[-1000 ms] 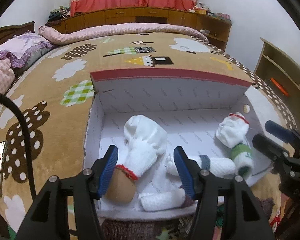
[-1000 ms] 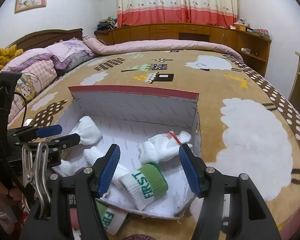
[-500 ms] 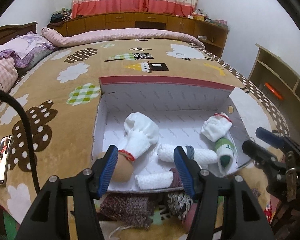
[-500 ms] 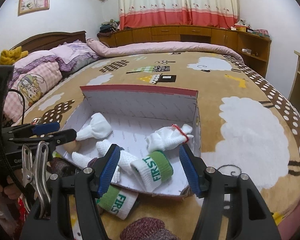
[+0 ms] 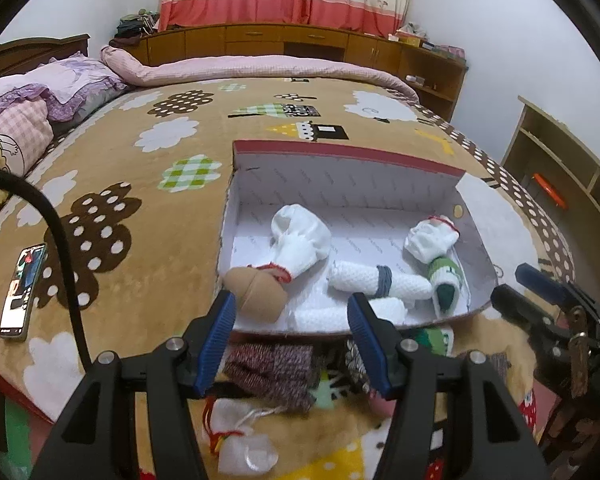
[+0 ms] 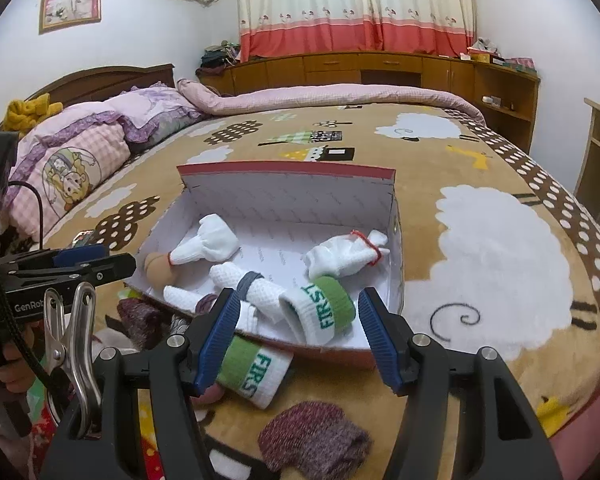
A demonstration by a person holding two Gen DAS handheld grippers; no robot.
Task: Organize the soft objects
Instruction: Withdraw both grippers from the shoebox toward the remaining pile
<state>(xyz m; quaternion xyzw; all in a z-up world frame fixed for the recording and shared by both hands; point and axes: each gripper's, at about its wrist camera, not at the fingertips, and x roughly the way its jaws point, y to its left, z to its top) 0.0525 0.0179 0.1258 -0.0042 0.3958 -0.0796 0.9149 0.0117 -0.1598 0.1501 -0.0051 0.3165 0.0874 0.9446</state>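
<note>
Both tongs released and empty, poised at the near edge of the box.

The right gripper [image 6: 296, 330] gapes above a green-and-white rolled sock [image 6: 256, 370] lying just outside the white cardboard box [image 6: 288, 204], long axis slanting down-right; the left gripper [image 5: 290, 338], also slack, sits farther from it.

Left gripper [image 5: 290, 338] found pitched downward, blue pads [image 5: 216, 336] apart, nothing clamped between them. Right gripper [image 6: 296, 334] likewise angled down, jaws spread, nothing held. Both observed side by side, well apart, each visible at the edge of the other's view. Fingers [image 6: 10, 368], possibly the left hand's, glimpsed gripping the left handle; view poor.
</note>
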